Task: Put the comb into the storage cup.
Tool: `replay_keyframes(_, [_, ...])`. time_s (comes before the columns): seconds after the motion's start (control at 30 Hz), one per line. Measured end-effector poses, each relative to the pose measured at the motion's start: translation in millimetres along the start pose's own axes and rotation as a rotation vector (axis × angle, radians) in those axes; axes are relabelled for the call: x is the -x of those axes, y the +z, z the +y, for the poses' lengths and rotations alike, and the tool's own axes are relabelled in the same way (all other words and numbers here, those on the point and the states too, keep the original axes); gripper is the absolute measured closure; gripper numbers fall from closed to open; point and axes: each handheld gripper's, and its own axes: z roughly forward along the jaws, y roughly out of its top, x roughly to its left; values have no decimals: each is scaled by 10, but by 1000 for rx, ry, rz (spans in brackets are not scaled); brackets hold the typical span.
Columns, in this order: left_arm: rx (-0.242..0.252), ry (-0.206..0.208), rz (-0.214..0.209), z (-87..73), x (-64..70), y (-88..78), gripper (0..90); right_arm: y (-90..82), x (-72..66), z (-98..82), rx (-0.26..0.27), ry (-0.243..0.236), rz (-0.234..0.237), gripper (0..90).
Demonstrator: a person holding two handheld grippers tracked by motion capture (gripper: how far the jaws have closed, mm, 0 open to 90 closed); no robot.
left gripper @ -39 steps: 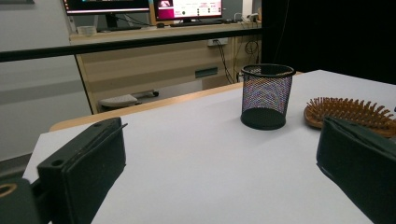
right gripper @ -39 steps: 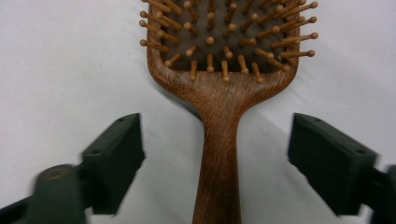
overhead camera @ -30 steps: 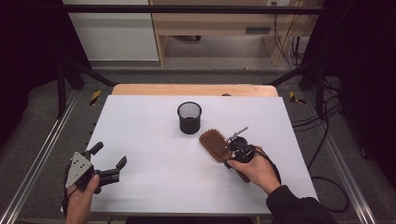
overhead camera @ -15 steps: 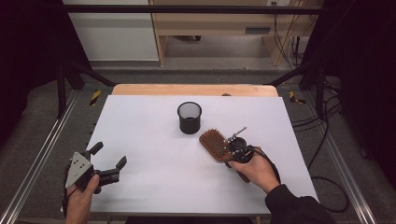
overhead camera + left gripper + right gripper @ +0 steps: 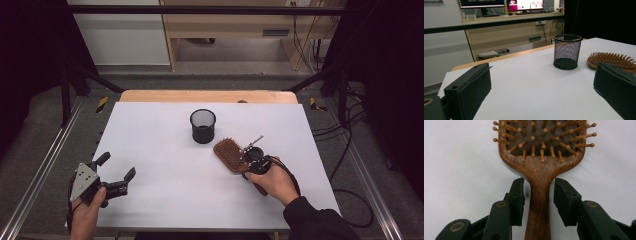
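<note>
Near the table's (image 5: 150,210) right edge, our right gripper (image 5: 539,195) had just been closing its 2 jaws around the stiff, light, smooth brush's (image 5: 540,165) handle, slight gaps remaining.

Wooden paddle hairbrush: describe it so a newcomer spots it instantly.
On the white table, look just right of the black mesh cup. The brown wooden paddle hairbrush lies there, bristles up, its handle between the right gripper jaws; nothing else there is wooden with pins.
</note>
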Motion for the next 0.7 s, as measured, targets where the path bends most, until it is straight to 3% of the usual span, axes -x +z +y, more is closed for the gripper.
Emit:
replay_keyframes(0.27, [-3, 2, -1, 0, 0, 2, 15, 24, -7, -1, -17, -21, -11, 607])
replay_keyframes(0.7, [-5, 4, -1, 0, 2, 3, 15, 28, 8, 26, -33, -15, 0, 639])
